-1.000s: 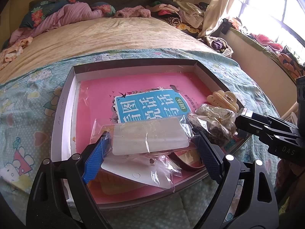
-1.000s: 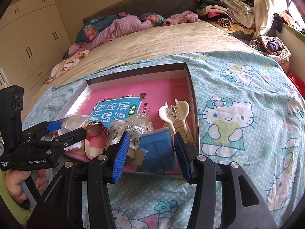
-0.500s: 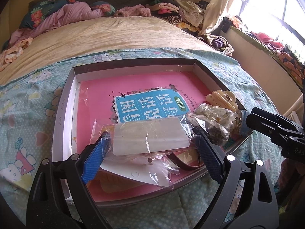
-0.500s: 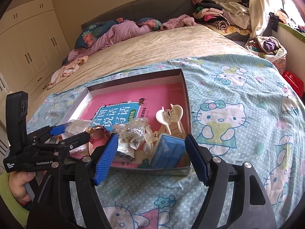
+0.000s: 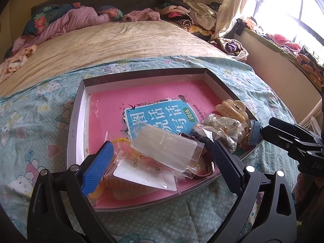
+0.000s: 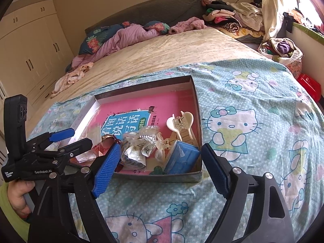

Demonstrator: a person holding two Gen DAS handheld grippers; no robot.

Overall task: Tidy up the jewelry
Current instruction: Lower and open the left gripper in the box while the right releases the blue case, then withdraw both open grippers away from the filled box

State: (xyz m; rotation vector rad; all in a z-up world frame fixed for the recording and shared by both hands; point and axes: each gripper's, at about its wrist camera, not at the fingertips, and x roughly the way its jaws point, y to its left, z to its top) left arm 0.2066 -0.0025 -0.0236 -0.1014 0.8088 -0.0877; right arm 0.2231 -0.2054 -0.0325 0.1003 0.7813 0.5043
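right gripper (image 6: 160, 168) jaws just opened wide, let go of blue box (image 6: 181, 159); box sat in near right corner of tray (image 6: 197, 109), tilted on clutter. left gripper (image 5: 162, 166) spread too, clear packet (image 5: 166, 147) loose between pads, dropped askew. both drops looked done; next item pending.

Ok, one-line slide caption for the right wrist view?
Right gripper, jaws just opened, hangs open over the near corner of the tray, blue box released inside beside the cream hair claw.
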